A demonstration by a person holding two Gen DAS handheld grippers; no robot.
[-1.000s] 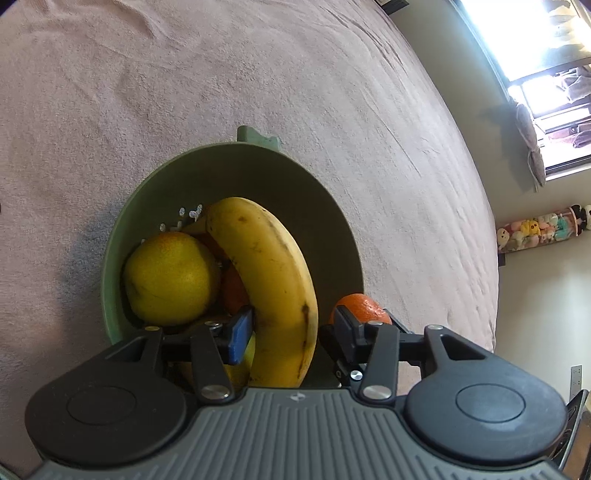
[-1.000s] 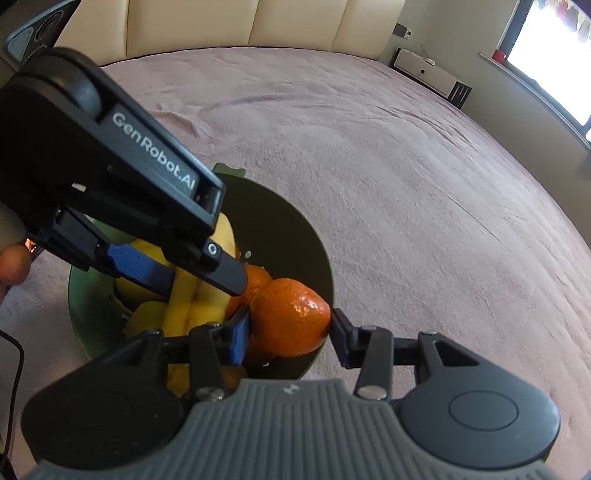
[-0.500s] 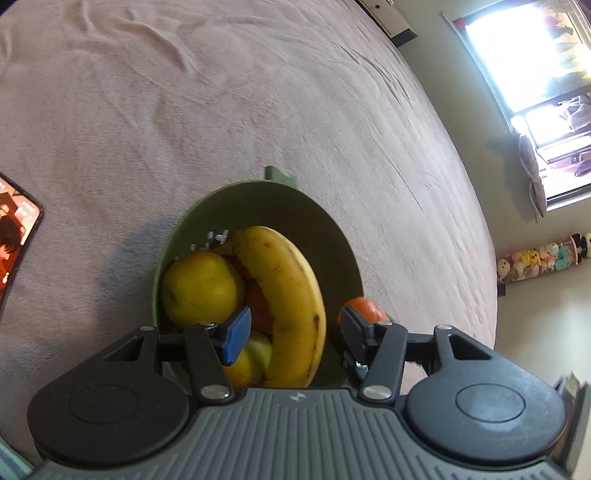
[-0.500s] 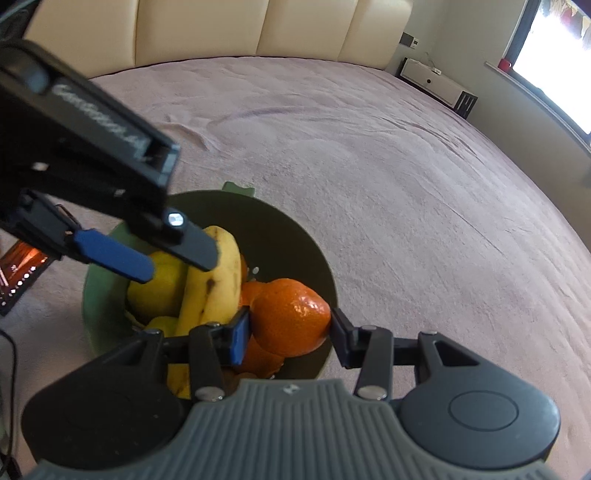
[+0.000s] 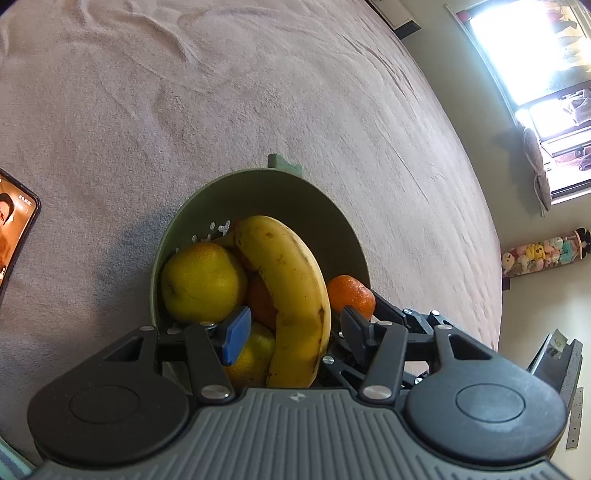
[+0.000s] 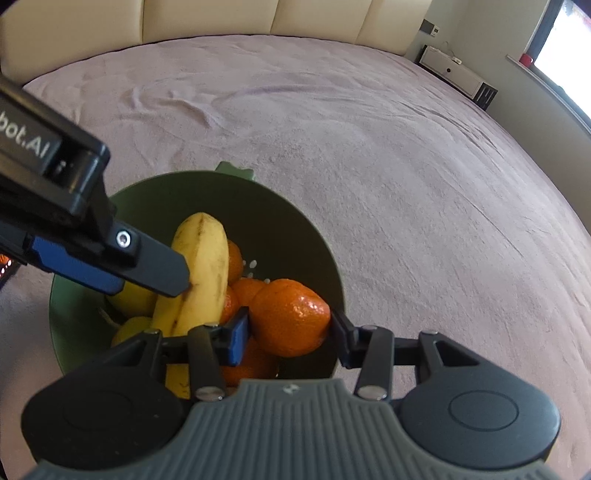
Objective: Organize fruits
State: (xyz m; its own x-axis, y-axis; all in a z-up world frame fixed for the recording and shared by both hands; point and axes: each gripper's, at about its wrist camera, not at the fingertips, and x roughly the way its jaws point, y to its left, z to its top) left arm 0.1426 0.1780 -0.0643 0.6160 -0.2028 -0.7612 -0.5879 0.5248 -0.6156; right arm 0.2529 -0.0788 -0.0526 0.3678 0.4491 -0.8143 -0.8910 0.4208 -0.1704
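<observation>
A green bowl (image 5: 280,184) (image 6: 177,195) stands on the pinkish cloth. It holds a banana (image 5: 291,280) (image 6: 207,258), a round yellow fruit (image 5: 201,280), a second yellow fruit (image 5: 255,354) under it and several oranges (image 6: 236,258). My left gripper (image 5: 293,328) is open above the bowl's near side. The banana lies between its jaws, with a gap at the blue pad. In the right wrist view one left finger (image 6: 155,266) ends right at the banana. My right gripper (image 6: 290,334) is shut on an orange (image 6: 291,317) (image 5: 351,295) over the bowl's right side.
A phone (image 5: 14,236) with a lit screen lies on the cloth left of the bowl. A cream padded backrest (image 6: 258,18) runs along the far edge. A white low cabinet (image 6: 454,74) and a bright window (image 5: 535,55) are on the right.
My left gripper's jaws have widened off the banana and it has drawn back, so the bowl looks smaller and the phone has come into view. The right gripper keeps the orange, slightly lower.
</observation>
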